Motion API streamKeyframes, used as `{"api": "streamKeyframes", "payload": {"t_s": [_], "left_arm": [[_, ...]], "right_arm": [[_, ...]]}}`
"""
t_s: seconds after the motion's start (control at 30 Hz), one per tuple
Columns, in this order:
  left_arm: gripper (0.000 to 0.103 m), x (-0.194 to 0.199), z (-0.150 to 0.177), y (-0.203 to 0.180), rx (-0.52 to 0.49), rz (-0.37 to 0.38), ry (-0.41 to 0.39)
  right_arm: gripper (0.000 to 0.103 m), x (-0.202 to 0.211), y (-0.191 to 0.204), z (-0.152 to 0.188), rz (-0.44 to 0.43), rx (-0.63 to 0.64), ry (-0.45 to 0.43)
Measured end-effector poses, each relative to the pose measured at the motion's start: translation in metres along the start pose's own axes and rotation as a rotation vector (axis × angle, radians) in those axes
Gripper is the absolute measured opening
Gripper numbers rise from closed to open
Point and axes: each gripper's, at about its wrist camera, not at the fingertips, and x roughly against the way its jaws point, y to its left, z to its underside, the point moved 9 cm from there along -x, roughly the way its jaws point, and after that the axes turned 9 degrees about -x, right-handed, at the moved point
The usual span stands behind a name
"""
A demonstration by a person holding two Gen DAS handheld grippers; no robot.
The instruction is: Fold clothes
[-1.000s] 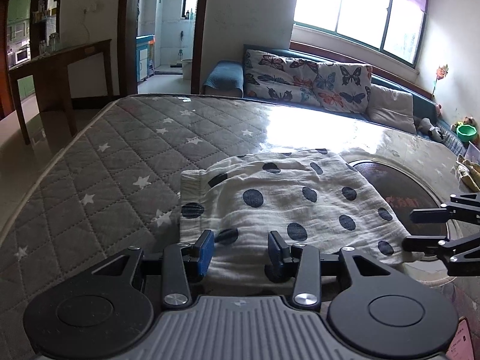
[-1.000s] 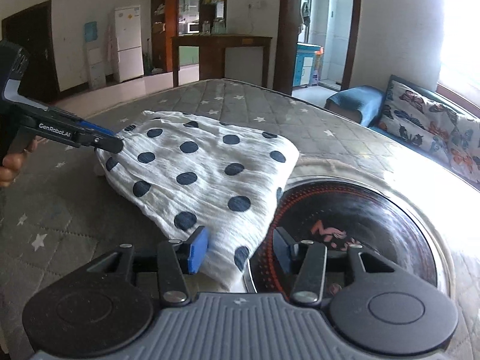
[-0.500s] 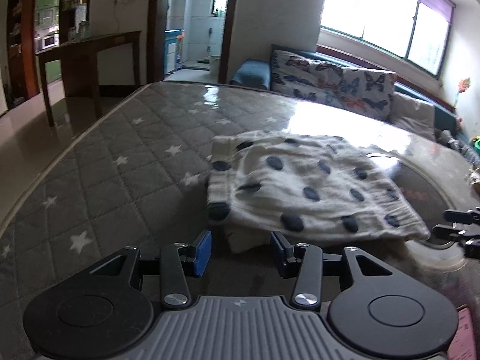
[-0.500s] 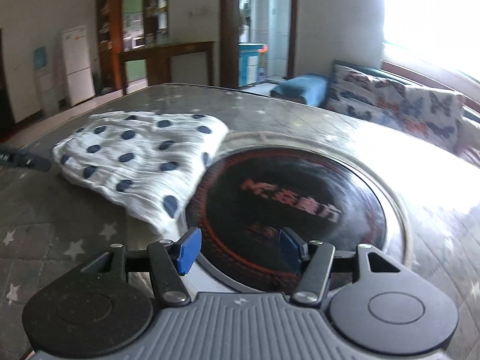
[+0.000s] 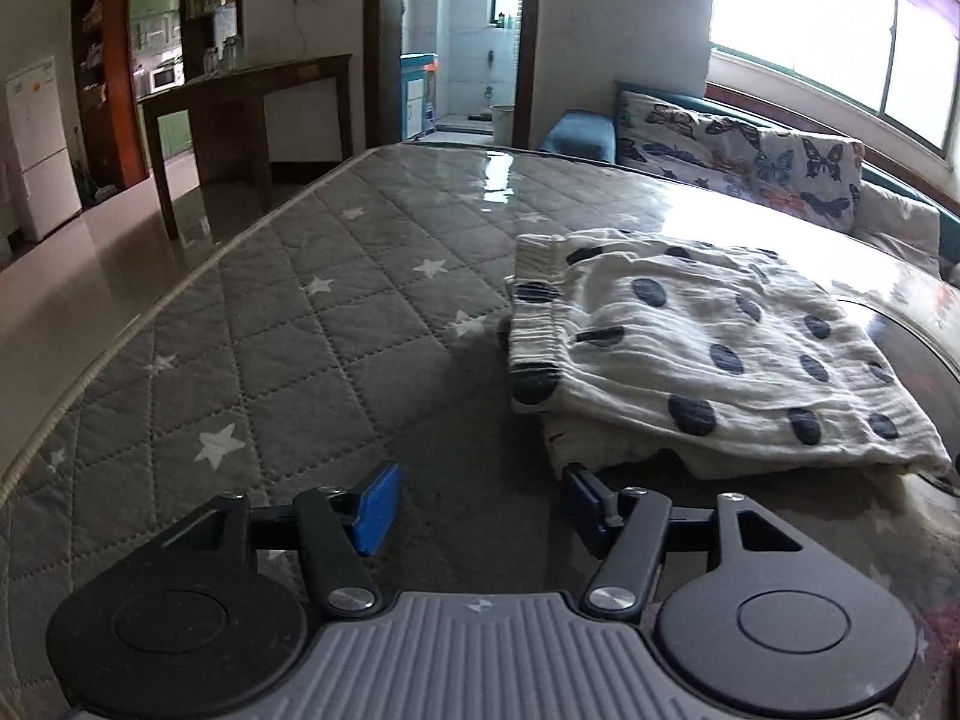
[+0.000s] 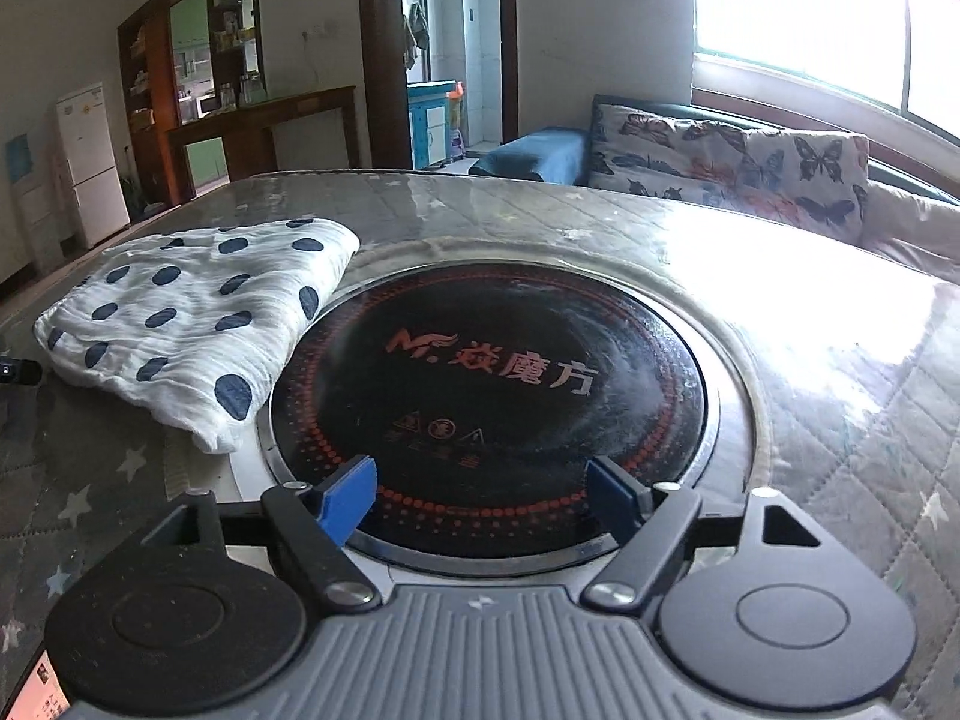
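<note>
A white garment with dark blue dots (image 5: 696, 360) lies folded on the grey star-quilted table cover (image 5: 312, 324). My left gripper (image 5: 477, 507) is open and empty, low over the cover just in front and left of the garment's near edge. In the right wrist view the garment (image 6: 192, 315) lies at the left. My right gripper (image 6: 483, 501) is open and empty over the near rim of a round black cooktop (image 6: 486, 384), apart from the garment. A tip of the left gripper (image 6: 18, 371) shows at the left edge.
The black cooktop with red markings is set in the table, touching the garment's right edge. A sofa with butterfly cushions (image 6: 732, 162) stands behind the table. A dark wooden counter (image 5: 252, 102) and a white fridge (image 5: 36, 150) stand far left.
Both grippers have let go of the garment and pulled back from it. The left one now sits left of the fold; the right has swung over the cooktop. Both jaws have opened wider.
</note>
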Motion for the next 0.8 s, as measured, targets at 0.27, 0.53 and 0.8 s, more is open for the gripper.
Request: {"api": "streamKeyframes", "payload": {"t_s": [0.27,0.53,0.8], "left_arm": [[0.086,-0.007,-0.001,0.009,0.029,-0.041,-0.015],[0.101,-0.009,0.003,0.011,0.026,-0.069,-0.021],[0.103,-0.007,0.006,0.011,0.018,-0.083,-0.031]], "right_arm": [[0.092,-0.003,0.000,0.002,0.012,0.006,0.019],[0.098,-0.006,-0.001,0.004,0.022,0.009,0.035],[0.101,-0.007,-0.004,0.004,0.023,0.011,0.041]]}}
